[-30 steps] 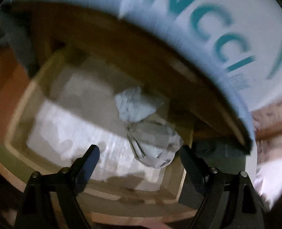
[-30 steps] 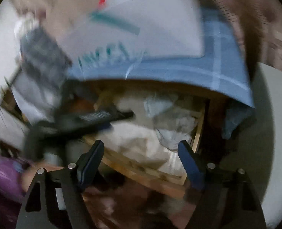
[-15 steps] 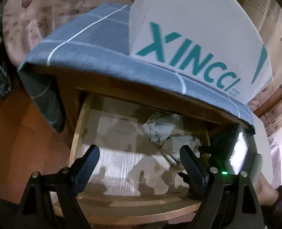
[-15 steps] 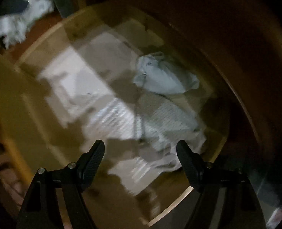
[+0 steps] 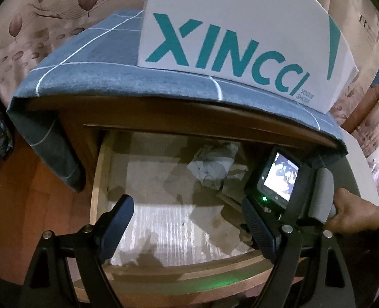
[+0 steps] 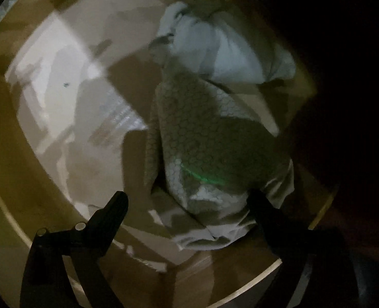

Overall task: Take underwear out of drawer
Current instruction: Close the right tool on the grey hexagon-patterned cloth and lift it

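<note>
Right gripper [image 6: 187, 205] pointing down into the open drawer [image 5: 97, 179], jaws opening wide, astride the patterned underwear [image 6: 202, 141] but not pressing it, underwear lying at the drawer's right side, left gripper [image 5: 189, 220] wide apart, holding nothing

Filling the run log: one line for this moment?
stage: reach | right gripper: opening over patterned underwear, no grip | left gripper: open, empty | drawer: open

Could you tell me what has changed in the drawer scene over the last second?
The right gripper has dropped into the open drawer over the patterned underwear, jaws opening, nothing gripped yet. The left gripper has pulled back, open. Both garments and the shoe box stayed put.
</note>
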Available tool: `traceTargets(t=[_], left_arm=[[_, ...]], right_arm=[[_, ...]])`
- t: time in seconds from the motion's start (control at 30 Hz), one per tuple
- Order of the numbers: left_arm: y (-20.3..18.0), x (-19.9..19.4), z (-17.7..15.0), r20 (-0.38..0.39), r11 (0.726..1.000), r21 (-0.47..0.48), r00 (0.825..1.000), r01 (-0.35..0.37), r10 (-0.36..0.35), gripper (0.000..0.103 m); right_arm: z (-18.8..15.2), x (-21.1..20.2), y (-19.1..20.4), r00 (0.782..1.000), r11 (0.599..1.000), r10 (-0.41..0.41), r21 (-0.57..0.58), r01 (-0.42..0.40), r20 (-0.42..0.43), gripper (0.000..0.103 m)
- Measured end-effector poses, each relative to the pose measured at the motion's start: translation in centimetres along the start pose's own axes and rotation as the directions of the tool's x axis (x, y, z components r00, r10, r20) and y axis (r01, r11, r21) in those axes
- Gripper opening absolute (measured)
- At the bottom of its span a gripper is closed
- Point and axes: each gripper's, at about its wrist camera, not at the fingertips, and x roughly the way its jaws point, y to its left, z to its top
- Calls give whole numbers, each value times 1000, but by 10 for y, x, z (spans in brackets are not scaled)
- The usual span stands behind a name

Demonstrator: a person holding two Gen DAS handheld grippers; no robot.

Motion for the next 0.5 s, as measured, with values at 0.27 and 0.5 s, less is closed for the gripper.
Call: traceTargets(t=[0.27, 0.5], left_arm=[[0, 1, -1, 2, 999, 24, 1000, -31, 31, 89], [-4, -5, -3, 24, 996, 69, 998, -60, 59, 89]], right_arm=[[3, -3, 1, 995, 993, -95, -64, 95, 0, 46], [-9, -20, -6, 993, 992, -104, -66, 108, 51, 17]])
